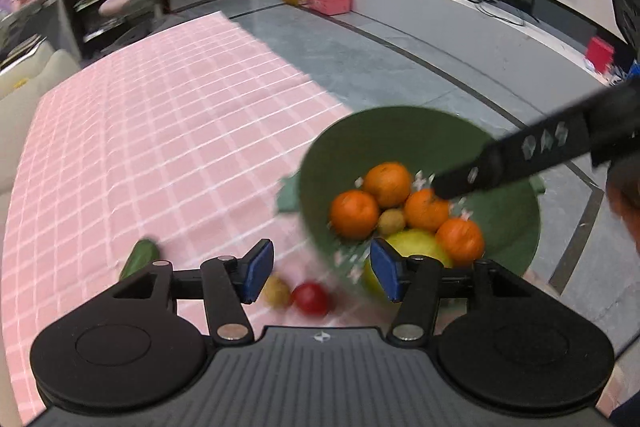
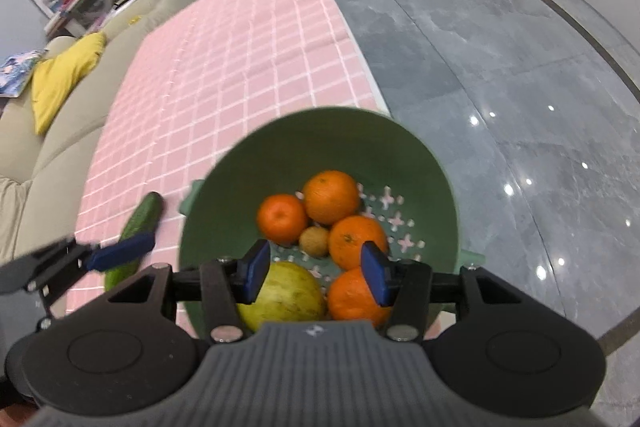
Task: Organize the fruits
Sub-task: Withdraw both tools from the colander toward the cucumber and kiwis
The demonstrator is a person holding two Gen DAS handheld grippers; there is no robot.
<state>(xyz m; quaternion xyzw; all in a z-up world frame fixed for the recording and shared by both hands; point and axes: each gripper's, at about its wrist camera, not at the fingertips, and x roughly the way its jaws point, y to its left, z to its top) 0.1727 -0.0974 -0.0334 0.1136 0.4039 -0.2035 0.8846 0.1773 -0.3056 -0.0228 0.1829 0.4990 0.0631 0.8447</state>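
While both grippers gape, fruit-filled colander (image 2: pixel 320 151) beneath right gripper (image 2: pixel 314 275)

light: bright, even indoor | glare: floor (image 2: pixel 500 131) | blur: bowl (image 1: pixel 400 135) | edges: fisheye-bent

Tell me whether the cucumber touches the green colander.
Apart. The right wrist view shows pink tablecloth between the cucumber and the green colander.
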